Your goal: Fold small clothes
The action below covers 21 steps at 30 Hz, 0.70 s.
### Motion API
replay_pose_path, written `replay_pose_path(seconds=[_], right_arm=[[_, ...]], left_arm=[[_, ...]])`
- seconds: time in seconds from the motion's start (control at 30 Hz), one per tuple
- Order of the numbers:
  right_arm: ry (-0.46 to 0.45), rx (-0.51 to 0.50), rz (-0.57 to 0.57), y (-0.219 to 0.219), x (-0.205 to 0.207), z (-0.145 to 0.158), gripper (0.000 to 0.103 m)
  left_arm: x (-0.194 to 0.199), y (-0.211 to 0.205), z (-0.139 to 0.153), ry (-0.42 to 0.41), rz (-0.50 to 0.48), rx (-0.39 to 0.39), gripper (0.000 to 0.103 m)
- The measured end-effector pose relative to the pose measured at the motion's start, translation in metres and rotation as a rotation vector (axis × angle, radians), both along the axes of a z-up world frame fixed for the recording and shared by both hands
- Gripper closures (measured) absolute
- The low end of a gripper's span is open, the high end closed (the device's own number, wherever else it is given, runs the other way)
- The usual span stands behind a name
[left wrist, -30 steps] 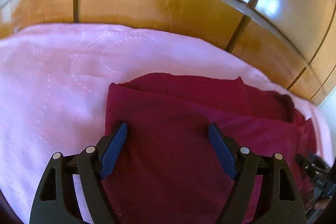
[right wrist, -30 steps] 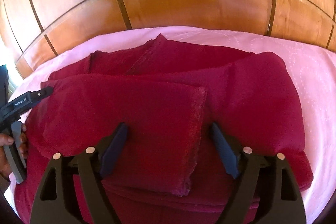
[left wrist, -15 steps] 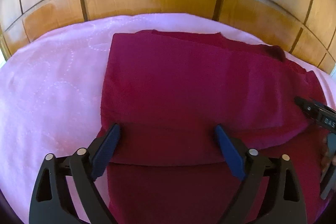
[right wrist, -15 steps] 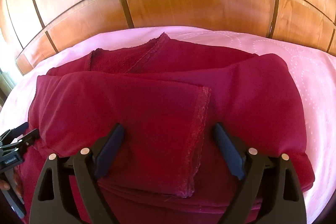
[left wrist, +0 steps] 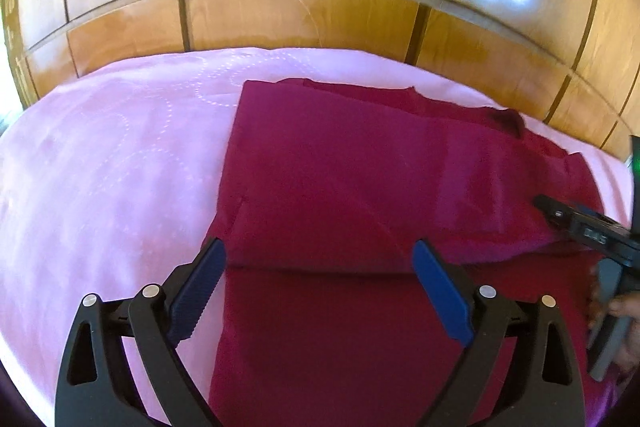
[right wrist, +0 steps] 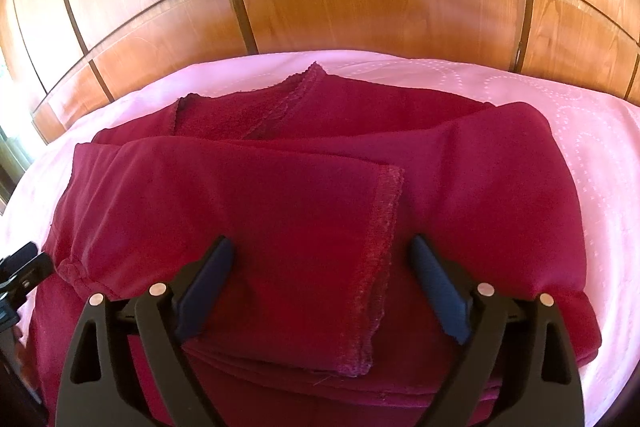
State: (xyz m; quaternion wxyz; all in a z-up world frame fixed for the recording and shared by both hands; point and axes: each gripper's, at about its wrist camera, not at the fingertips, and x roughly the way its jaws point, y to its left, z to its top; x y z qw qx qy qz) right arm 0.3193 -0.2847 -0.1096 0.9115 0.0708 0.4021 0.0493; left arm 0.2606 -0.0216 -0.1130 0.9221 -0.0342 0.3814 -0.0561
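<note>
A dark red garment (left wrist: 360, 187) lies folded over itself on a pink bedspread (left wrist: 100, 167). My left gripper (left wrist: 320, 267) is open and empty, above the near fold edge at the garment's left side. In the right wrist view the same garment (right wrist: 280, 207) shows a folded flap with a lace-trimmed hem (right wrist: 376, 247). My right gripper (right wrist: 320, 267) is open and empty, just above that flap. The right gripper also shows at the right edge of the left wrist view (left wrist: 584, 231).
A glossy wooden panelled headboard (left wrist: 300, 19) stands right behind the bed, also in the right wrist view (right wrist: 360, 7). The pink bedspread (right wrist: 580, 131) extends to the garment's left and right. The left gripper's tip (right wrist: 20, 267) shows at the left edge.
My left gripper has pulled back and risen from the garment, so more of the fold and bedspread shows. My right gripper has drawn back slightly. Both stayed open.
</note>
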Motion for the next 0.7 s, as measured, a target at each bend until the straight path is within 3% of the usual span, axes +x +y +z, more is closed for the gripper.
replay_pose_path(seconds=[0.23, 0.4, 0.7], right_arm=[[0.016, -0.066, -0.007, 0.008, 0.001, 0.001, 0.002], [0.049, -0.074, -0.023, 0.008, -0.002, 0.006, 0.002], [0.070, 0.031, -0.020, -0.007, -0.066, 0.021, 0.002]], left_arm=[[-0.037, 0.013, 0.009, -0.009, 0.015, -0.034, 0.010], [-0.056, 0.021, 0.009, -0.007, 0.022, -0.050, 0.010], [-0.087, 0.043, 0.001, 0.021, 0.052, -0.075, 0.010]])
